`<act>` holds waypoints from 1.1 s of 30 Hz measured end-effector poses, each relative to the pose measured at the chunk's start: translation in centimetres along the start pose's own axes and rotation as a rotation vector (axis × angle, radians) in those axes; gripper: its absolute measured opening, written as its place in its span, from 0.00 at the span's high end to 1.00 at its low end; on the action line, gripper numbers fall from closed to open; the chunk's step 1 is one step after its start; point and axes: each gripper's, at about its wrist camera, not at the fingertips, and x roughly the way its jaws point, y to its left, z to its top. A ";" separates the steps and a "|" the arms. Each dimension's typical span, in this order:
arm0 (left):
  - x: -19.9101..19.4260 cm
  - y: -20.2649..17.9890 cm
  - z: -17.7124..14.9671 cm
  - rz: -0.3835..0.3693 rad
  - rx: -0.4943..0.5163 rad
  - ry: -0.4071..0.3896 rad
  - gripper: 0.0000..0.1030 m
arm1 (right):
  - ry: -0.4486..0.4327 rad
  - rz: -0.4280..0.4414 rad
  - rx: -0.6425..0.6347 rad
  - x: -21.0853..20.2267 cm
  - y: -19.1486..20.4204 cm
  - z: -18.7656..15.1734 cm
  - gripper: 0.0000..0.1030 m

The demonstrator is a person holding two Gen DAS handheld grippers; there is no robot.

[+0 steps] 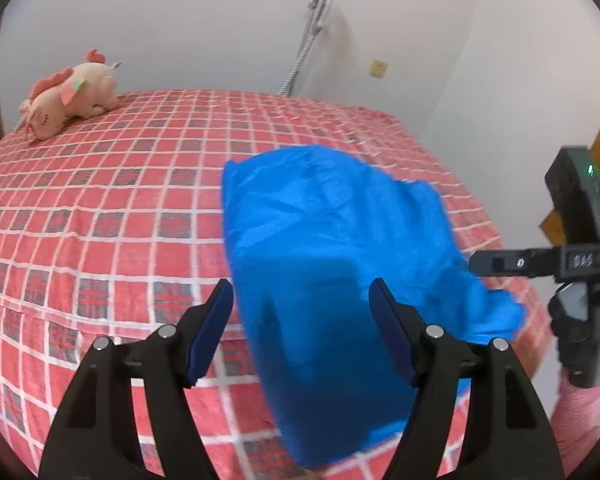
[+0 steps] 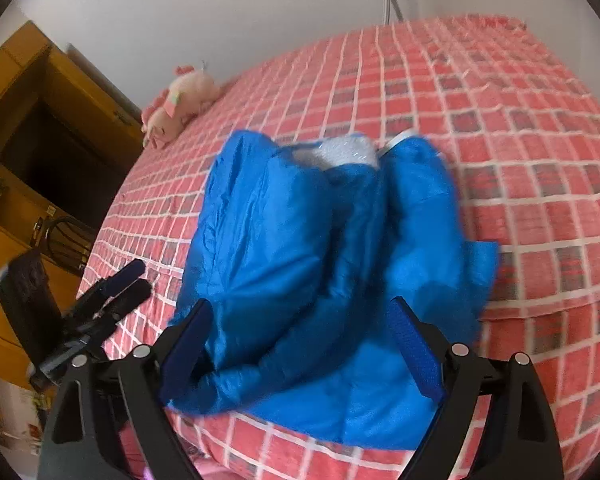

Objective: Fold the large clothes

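Now both grippers' jaws spread, empty; blue jacket [image 2: 320, 264] near bed [image 2: 540, 200] edge.

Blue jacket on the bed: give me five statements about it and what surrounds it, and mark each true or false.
1. The blue jacket lies on a red checked bedspread. True.
2. The left gripper is clamped on the jacket. False: its jaws stand apart, pressing on nothing.
3. A pink plush toy lies on the bed, apart from the jacket. True.
4. The right gripper is shut. False: its jaws are wide open, with jacket fabric lying between them.
5. The jacket's lining is red. False: pale grey lining shows at the collar.
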 end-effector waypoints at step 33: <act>2.1 -7.9 0.0 -0.059 0.135 0.016 0.32 | -0.176 -0.083 -0.097 -8.2 -3.6 0.8 0.89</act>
